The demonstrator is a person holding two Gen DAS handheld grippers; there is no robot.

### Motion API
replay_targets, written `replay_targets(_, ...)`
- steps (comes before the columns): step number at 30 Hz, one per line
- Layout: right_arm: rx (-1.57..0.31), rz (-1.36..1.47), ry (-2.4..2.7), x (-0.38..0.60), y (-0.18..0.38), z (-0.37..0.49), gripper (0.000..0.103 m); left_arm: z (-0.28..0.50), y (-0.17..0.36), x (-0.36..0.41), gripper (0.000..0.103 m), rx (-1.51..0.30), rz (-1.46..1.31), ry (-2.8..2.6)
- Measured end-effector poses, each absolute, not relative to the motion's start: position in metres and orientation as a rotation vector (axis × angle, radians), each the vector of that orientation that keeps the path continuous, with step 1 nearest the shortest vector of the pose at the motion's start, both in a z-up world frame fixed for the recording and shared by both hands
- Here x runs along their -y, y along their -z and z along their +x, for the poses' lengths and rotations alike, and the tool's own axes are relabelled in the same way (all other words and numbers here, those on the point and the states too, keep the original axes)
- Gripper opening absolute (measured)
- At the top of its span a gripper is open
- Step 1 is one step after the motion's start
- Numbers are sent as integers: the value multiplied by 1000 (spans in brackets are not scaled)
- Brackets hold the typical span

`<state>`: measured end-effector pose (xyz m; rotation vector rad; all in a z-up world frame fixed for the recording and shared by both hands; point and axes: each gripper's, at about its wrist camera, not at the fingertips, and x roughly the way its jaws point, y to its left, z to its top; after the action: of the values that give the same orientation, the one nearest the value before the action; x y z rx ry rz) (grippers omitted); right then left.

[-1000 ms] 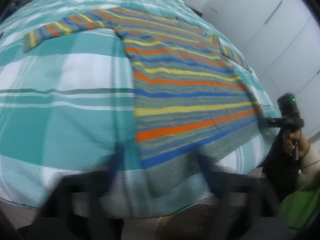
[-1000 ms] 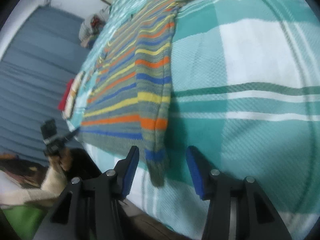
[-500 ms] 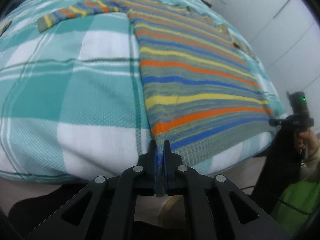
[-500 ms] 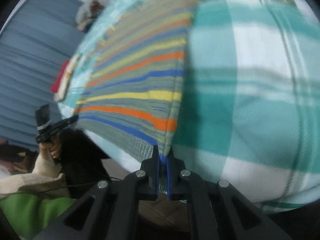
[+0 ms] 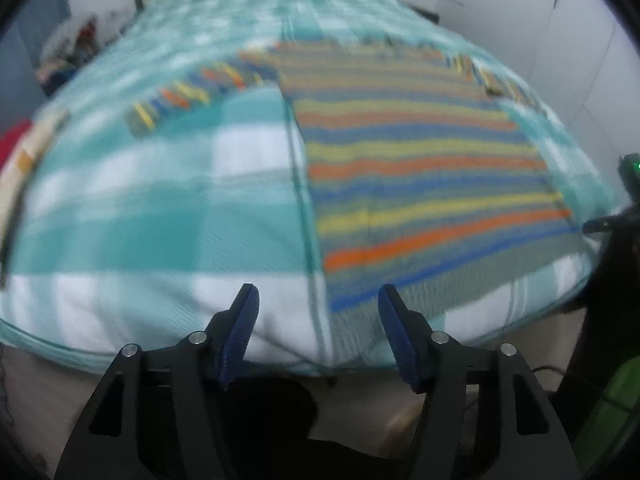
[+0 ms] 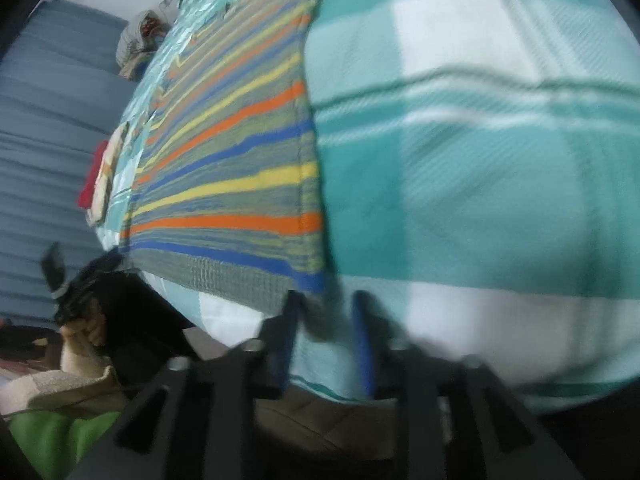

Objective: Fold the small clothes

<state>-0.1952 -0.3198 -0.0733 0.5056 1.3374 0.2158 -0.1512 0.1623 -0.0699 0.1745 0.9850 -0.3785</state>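
A striped sweater (image 5: 420,176) in grey, orange, yellow and blue lies flat on the teal and white checked bed cover (image 5: 160,208), its grey hem at the near bed edge. One sleeve (image 5: 192,92) stretches out to the left. My left gripper (image 5: 320,328) hovers before the hem's left corner, jaws opening, nothing pressed between them. In the right wrist view the sweater (image 6: 240,168) runs away to the upper left. My right gripper (image 6: 324,320) is blurred at the hem's right corner, jaws opening, pads off the cloth.
Red and pale folded items (image 6: 94,184) lie at the bed's far side edge. A blue-grey curtain (image 6: 44,120) hangs beyond it; white cupboard doors (image 5: 560,40) stand on the other side. A hand (image 6: 80,332) holds the other gripper beside the bed.
Half a second ago both grippers were shut on the hem's corners. Both have let go and drawn back from the bed edge, the left one rising. The sweater stays flat.
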Motion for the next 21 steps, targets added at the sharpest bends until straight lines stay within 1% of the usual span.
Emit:
replay_targets(1,-1300,488,-193,329,61,-191,42,-148,55,-162,71,-946,168,375)
replay_targets(2,-1265,483,-176,341,50,-186,42,-144,39,-161,79,-902,159,375)
replay_targets(3,-1216,481,-151,355,38,-178,42,-139,23,-157,83,-851,150,376)
replay_targets(4,-1152,489,-118,373,25,-167,43,-134,7,-154,90,-797,139,385)
replay_targets(5,-1100,501,-92,387,15,-158,45,-126,-9,-147,94,-742,123,401)
replay_targets(6,-1030,518,-56,405,4,-146,49,-119,-20,-141,95,-702,104,410)
replay_targets(9,-851,593,31,462,-16,-102,52,-89,-40,-111,98,-627,14,452)
replay_targets(12,-786,627,126,509,-14,-66,52,-65,-28,-78,98,-613,-34,462)
replay_targets(13,-779,651,158,525,-7,-56,52,-55,-15,-65,98,-627,-38,462)
replay_targets(17,-839,791,179,572,33,-24,52,-35,38,-39,98,-695,-30,450)
replay_targets(21,-887,873,114,596,67,-4,52,-30,82,-17,98,-795,55,433)
